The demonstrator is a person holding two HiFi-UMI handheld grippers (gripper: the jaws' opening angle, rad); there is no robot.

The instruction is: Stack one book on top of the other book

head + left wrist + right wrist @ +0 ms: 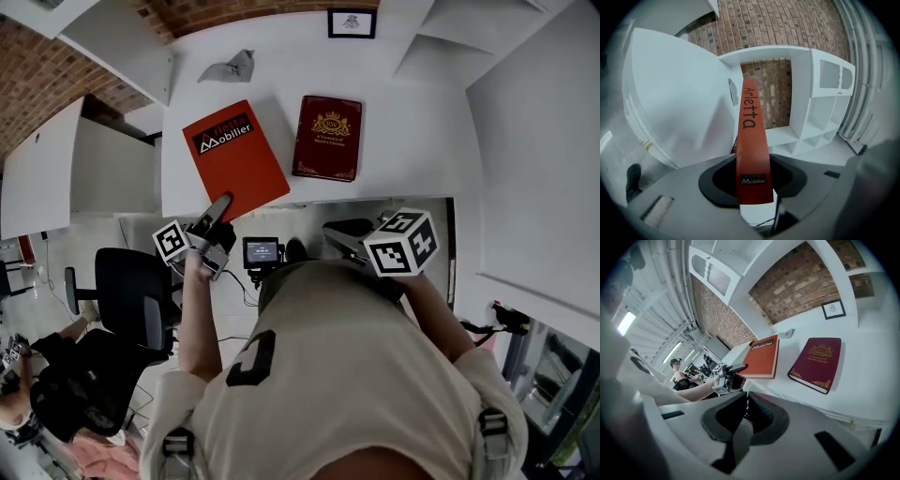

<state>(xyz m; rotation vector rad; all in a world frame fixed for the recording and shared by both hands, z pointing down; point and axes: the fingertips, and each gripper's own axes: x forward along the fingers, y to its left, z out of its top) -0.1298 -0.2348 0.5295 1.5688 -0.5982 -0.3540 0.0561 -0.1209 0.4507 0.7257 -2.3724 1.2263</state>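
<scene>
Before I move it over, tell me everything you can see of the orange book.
The orange book is a closed hardback with a matte cover. It has a black label reading Mobilier, and Arletta is printed along its spine. It sits angled at the near edge of the white table, one corner overhanging. The left gripper is clamped on that corner. The maroon book lies apart from it.

Head view:
- near corner of orange book was hidden under left gripper jaw
- right gripper was largely hidden behind its own marker cube and person's arm
- framed picture was cut by top edge, its print too small to read
- grey crumpled thing on table could not be identified
- gold lettering on maroon book was illegible
- small screen display was unreadable

Left gripper view:
- orange book showed edge-on, covers hidden
</scene>
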